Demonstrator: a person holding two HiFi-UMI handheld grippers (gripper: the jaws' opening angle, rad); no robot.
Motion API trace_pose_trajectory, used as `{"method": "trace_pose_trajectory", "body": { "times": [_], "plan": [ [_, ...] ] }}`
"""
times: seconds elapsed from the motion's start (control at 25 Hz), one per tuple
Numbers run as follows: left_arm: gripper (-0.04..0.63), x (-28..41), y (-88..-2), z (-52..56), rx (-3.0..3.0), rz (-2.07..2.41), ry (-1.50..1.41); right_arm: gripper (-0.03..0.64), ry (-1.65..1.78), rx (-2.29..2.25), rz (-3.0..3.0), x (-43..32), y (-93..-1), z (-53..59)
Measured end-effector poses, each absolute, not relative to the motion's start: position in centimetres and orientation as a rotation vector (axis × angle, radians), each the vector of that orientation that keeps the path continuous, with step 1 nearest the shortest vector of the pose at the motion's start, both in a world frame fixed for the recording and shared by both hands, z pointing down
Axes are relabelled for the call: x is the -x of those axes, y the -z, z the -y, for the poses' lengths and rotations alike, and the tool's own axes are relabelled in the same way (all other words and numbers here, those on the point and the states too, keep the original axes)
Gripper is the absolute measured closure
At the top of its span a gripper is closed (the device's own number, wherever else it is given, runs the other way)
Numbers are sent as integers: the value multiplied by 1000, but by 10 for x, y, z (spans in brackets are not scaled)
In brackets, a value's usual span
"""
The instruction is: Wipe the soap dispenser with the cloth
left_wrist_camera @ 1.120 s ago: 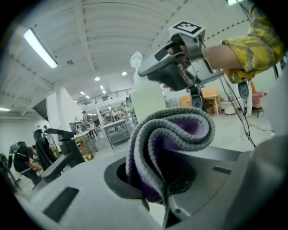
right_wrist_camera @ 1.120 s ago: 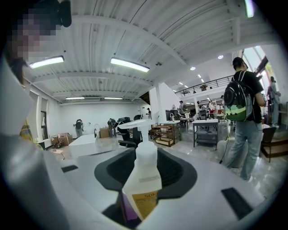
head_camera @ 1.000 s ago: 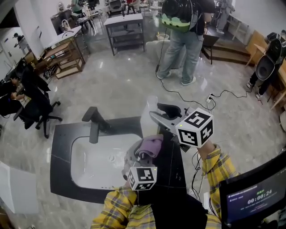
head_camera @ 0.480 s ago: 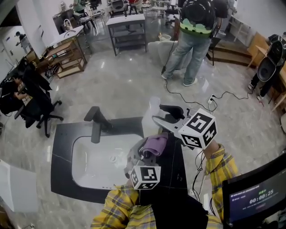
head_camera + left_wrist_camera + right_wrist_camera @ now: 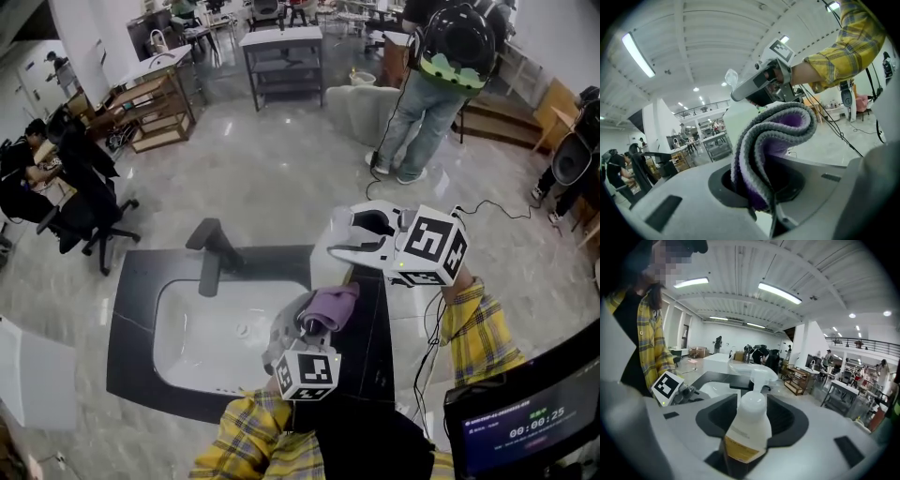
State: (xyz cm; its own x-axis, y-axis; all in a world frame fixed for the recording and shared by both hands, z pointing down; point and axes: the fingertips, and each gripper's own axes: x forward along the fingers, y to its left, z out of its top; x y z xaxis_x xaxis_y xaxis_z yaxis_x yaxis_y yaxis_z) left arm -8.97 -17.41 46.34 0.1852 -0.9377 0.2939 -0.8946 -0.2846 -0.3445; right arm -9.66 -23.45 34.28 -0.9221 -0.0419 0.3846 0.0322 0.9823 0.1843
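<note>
- The right gripper (image 5: 354,236) has its jaws spread wide, and they have just been opening. The soap dispenser (image 5: 746,427) stands between them, at the back edge of the black counter (image 5: 141,281), right of the white basin (image 5: 202,328). The hold looks slack.
- The left gripper (image 5: 305,323) pinches the folded cloth (image 5: 773,140), which is near the dispenser but not touching it.
- With so loose a hold, a push from the cloth could tip the tall, narrow bottle or slide it off the counter's edge.
- Pressure on the pump head could squirt soap out.
- The dispenser is smooth, pale plastic with rounded shoulders, a yellowish label and a long spout, so it is probably slippery.
- The cloth looks soft and knitted, purple with a grey edge, and is doubled into a loop.
</note>
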Motion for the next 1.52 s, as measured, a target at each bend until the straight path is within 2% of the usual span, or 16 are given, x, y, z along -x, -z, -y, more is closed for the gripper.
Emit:
{"method": "trace_pose_trajectory", "body": {
  "times": [0.32,1.08,1.52],
  "plan": [
    [523,110,-465,179,2313,-1909,688,449,153,68,2774,99,-344,237],
    [523,123,-454,175,2282,-2006,642,457,-254,-571,2738,84,-342,244],
    [523,107,-405,160,2094,-1879,584,456,-512,-776,2722,85,-342,241]
  ]
}}
